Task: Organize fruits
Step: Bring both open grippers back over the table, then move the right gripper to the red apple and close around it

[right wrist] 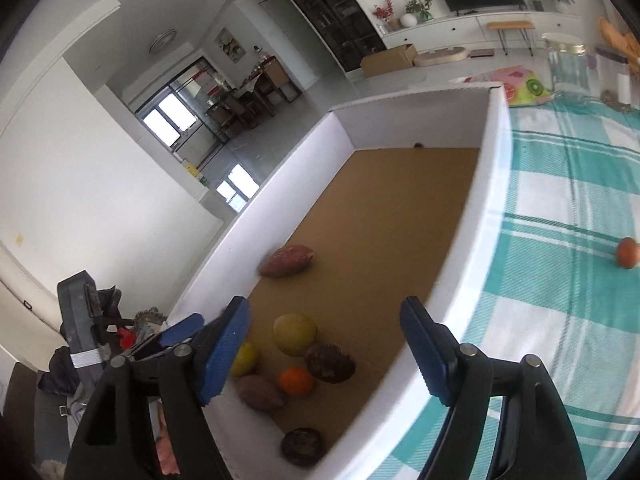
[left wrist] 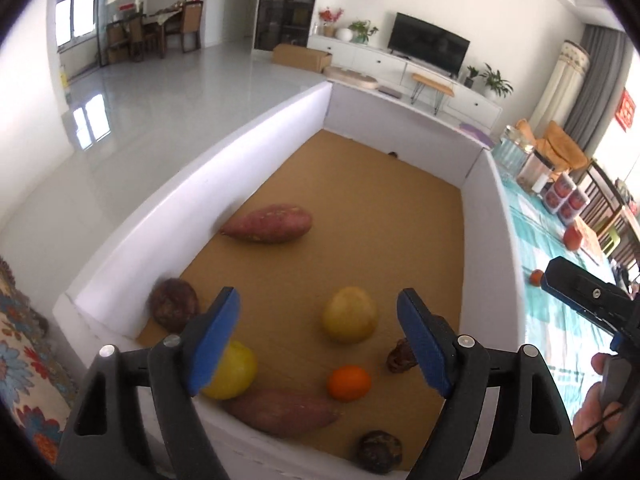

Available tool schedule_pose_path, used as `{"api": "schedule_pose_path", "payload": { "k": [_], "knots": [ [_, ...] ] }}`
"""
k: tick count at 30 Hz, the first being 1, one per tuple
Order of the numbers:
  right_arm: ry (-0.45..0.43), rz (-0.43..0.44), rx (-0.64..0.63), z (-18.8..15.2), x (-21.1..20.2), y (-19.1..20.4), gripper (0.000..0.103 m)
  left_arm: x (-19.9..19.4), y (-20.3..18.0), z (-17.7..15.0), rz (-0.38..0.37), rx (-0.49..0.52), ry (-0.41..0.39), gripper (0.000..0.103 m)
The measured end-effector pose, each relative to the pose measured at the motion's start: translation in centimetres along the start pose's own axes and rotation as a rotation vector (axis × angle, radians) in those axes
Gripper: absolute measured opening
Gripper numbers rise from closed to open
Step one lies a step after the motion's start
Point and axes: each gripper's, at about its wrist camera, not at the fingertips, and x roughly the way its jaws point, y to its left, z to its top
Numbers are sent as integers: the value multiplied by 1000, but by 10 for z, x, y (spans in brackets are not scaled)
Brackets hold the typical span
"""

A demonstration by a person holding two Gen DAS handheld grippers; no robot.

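While both the left gripper [left wrist: 318,346] and right gripper [right wrist: 324,354] hover spread wide and empty over the white box [left wrist: 192,200], nothing is held. Reaching for the orange [left wrist: 349,383] could nudge the crowded sweet potato [left wrist: 286,411] or yellow fruit [left wrist: 351,315], which might roll.

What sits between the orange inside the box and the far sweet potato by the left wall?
The yellow-green round fruit lies roughly between the small orange and the far sweet potato; beyond it the box floor is bare cardboard. The left wrist view shows this best.
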Motion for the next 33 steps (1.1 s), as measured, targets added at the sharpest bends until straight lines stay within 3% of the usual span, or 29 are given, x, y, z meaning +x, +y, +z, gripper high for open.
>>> {"api": "schedule_pose_path", "payload": {
  "k": [3,7,12,15,19,23,28,33],
  "knots": [
    [-69,-188,0,-8,-33,-51,89,-11,-36,-1,-80,56,-28,83],
    [-83,-447,85,-28,-70,-143,90,-21,-97,-12,-213,170,-24,83],
    [-92,-744,233,-65,-118,-240,90,-14,-174,-41,-375,310,76,83],
    [-116,-874,295,-87,-146,-270,90,1,-217,-60,-444,365,147,83],
    [-102,-907,353,-95,-156,-285,90,25,-261,-84,-430,441,186,83],
    [-82,-900,369,-96,-154,-292,95,47,-276,-98,-402,462,212,83],
    [-65,-893,366,-97,-147,-290,102,62,-288,-114,-323,571,174,83],
    [-61,-894,364,-97,-146,-289,103,73,-295,-110,-270,621,129,83]
  ]
}}
